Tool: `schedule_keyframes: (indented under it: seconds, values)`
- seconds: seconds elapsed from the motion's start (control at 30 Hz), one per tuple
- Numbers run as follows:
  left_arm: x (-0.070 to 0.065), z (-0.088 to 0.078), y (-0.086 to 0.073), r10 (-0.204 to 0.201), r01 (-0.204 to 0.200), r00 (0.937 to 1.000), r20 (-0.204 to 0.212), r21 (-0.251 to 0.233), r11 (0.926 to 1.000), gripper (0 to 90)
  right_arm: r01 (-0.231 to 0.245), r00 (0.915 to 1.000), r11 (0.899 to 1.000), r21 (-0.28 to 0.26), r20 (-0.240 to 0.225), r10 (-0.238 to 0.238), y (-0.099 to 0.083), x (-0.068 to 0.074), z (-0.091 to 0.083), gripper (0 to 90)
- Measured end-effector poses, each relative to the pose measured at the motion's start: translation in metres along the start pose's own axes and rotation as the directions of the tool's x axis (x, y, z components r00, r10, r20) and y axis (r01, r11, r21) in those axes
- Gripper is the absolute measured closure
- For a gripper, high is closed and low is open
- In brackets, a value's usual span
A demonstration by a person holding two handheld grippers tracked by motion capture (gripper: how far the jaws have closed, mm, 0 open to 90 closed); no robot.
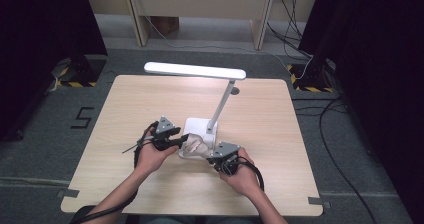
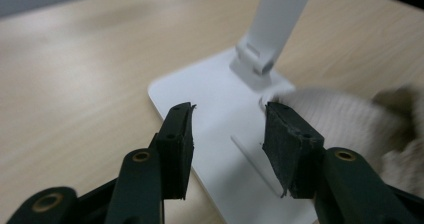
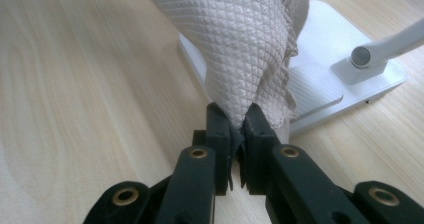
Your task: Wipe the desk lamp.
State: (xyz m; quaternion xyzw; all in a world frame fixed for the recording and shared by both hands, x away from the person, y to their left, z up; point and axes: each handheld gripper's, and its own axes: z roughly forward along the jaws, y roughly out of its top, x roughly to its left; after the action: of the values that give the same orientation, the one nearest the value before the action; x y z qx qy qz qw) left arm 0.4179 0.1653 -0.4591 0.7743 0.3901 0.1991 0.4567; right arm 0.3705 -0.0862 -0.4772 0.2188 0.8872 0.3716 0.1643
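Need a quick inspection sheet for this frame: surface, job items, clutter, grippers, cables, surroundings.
Surface: wooden table, bare apart from the job's things.
Job's things: white desk lamp upright, its base flat on the table; beige cloth draped on the base.
Clutter: nothing seen.
Grippers: left gripper open over the base, cloth edge at one pad, nothing between; right gripper shut on the cloth.
Cables: gripper cable trails from the right gripper; floor cables at right.
Surroundings: grey floor, dark curtains, desk frame behind.
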Motion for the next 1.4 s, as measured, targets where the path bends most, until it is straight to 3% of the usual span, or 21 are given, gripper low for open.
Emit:
schedule_keyframes:
  seconds: [0.1,0.2,0.27,0.3,0.4,0.47,0.5,0.57,0.63,0.8,0.93,1.17,1.27,1.33,1.4]
  values:
    - [-0.002,-0.018,0.019,0.033,-0.033,0.9995,-0.001,-0.038,0.9987,50.6,0.004,1.0,1.0,0.014,0.007,-0.004,-0.001,-0.001,0.002,85.3]
    - [-0.009,-0.027,0.03,0.08,-0.079,0.9967,0.015,-0.045,0.9958,48.1,-0.005,1.0,0.999,0.031,0.005,0.005,-0.003,-0.001,0.003,85.2]
    - [-0.018,-0.029,0.033,0.111,-0.11,0.9919,0.062,-0.023,0.9937,46.2,-0.02,0.9998,0.999,0.038,0.01,0.02,-0.003,-0.001,0.003,85.2]
    - [-0.024,-0.028,0.032,0.135,-0.136,0.9861,0.097,0.002,0.9907,45.1,-0.018,0.9998,0.999,0.038,0.01,0.018,-0.003,-0.002,0.003,85.2]
    - [-0.036,-0.023,0.026,0.144,-0.154,0.9719,0.186,0.042,0.9871,42.2,-0.015,0.9998,0.999,0.035,0.015,0.014,-0.001,-0.005,0.003,85.2]
    - [-0.044,-0.016,0.02,0.169,-0.193,0.9541,0.247,0.077,0.9782,40.3,-0.015,0.9997,0.999,0.032,0.018,0.014,0.0,-0.007,0.003,85.3]
    - [-0.046,-0.014,0.018,0.176,-0.205,0.9501,0.258,0.091,0.9746,39.6,-0.022,0.9996,0.999,0.033,0.017,0.021,0.001,-0.007,0.003,85.2]
    - [-0.048,-0.006,0.011,0.206,-0.249,0.9399,0.272,0.132,0.9595,38.5,-0.017,0.9997,0.999,0.028,0.02,0.017,0.003,-0.008,0.002,85.3]
    - [-0.049,0.0,0.006,0.244,-0.297,0.9283,0.281,0.168,0.9399,37.8,-0.013,0.9998,1.0,0.02,0.018,0.013,0.004,-0.009,0.002,85.3]
    - [-0.054,0.011,-0.005,0.279,-0.345,0.9141,0.294,0.202,0.9168,37.9,-0.019,0.9996,1.0,0.001,0.02,0.019,0.008,-0.01,-0.001,85.2]
    - [-0.054,0.014,-0.01,0.287,-0.353,0.9121,0.293,0.206,0.9127,39.9,-0.036,0.9991,0.999,-0.018,0.02,0.036,0.012,-0.011,-0.003,85.2]
    - [-0.051,0.012,-0.007,0.283,-0.338,0.9189,0.275,0.178,0.9241,55.5,-0.049,0.9987,0.998,-0.048,0.008,0.05,0.015,-0.011,-0.004,85.2]
    - [-0.05,0.01,-0.005,0.291,-0.342,0.9183,0.269,0.168,0.9246,64.8,-0.054,0.9985,0.997,-0.055,0.006,0.054,0.017,-0.012,-0.004,85.2]
    - [-0.05,0.009,-0.004,0.283,-0.331,0.9234,0.26,0.164,0.9294,70.0,-0.052,0.9986,0.997,-0.057,0.005,0.052,0.017,-0.012,-0.004,85.1]
    - [-0.049,0.009,-0.004,0.265,-0.306,0.9332,0.243,0.152,0.9399,75.9,-0.053,0.9985,0.997,-0.06,0.005,0.054,0.017,-0.012,-0.004,85.0]
